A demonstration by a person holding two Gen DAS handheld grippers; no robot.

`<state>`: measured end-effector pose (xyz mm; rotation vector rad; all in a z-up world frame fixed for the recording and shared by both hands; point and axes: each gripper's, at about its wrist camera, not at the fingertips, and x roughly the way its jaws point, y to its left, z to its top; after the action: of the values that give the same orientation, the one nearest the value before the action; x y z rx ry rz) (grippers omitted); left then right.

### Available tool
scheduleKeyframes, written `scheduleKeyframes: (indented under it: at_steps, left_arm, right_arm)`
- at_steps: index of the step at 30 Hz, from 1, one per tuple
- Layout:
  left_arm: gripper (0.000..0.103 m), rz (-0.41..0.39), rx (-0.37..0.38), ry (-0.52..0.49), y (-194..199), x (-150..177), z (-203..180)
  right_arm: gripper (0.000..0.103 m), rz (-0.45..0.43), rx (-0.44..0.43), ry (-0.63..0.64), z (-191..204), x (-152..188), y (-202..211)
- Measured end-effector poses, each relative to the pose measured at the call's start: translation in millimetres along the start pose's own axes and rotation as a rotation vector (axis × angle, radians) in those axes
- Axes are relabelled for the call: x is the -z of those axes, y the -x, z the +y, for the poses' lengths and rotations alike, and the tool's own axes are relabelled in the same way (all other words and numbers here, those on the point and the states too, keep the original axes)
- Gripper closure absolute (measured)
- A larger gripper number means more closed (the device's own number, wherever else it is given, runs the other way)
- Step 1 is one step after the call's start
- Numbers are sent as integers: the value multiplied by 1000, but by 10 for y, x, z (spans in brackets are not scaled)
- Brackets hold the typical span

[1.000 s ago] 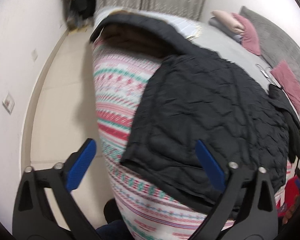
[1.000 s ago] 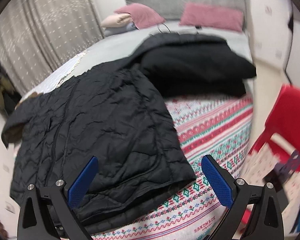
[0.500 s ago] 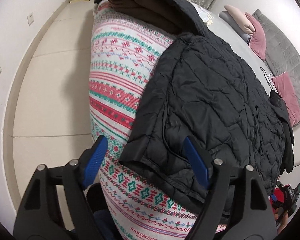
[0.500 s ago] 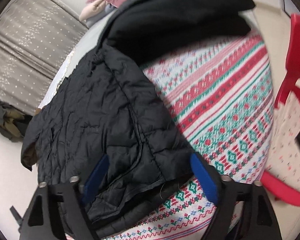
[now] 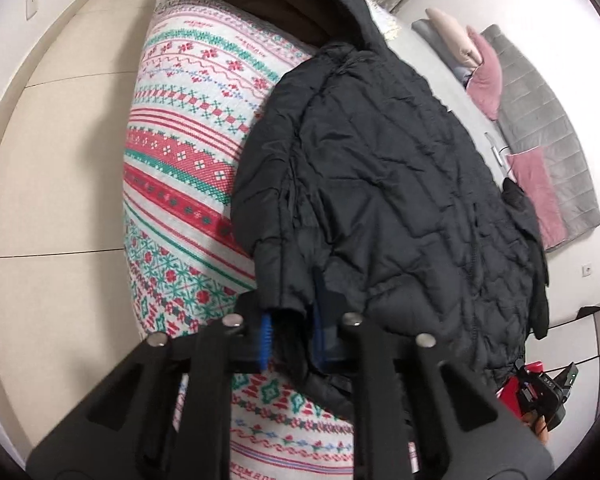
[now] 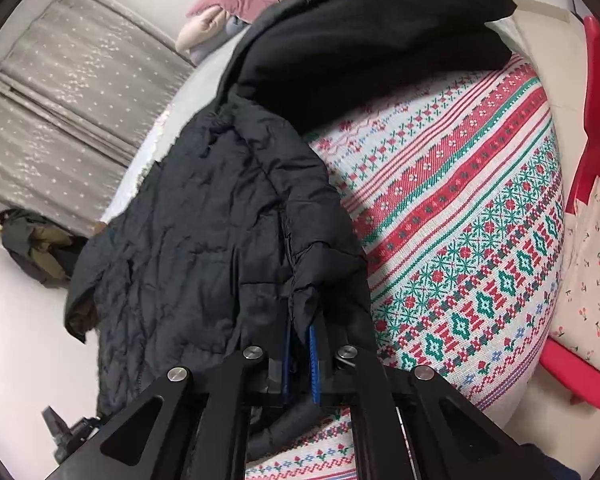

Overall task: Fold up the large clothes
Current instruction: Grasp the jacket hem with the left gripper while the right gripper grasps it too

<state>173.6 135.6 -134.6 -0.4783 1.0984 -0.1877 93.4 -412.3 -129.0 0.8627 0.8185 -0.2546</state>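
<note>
The left claw pinches one bottom corner of the black jacket, and the right claw pinches the other bottom corner. The jacket lies flat on the bed's bright blanket, just past the claws. A good fold likely means lifting both corners evenly toward the hood far away.

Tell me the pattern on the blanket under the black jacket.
The blanket has red, green and white knitted-style bands, showing best in the right wrist view.
</note>
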Motion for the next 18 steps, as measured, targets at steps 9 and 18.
scheduleKeyframes:
  at_steps: [9, 18]
  left_arm:
    - [92, -51, 25, -79, 468, 225, -200]
    - [92, -78, 41, -135, 960, 474, -196]
  right_arm:
    - [99, -131, -44, 49, 47, -35, 693]
    - [99, -228, -50, 136, 173, 71, 1412]
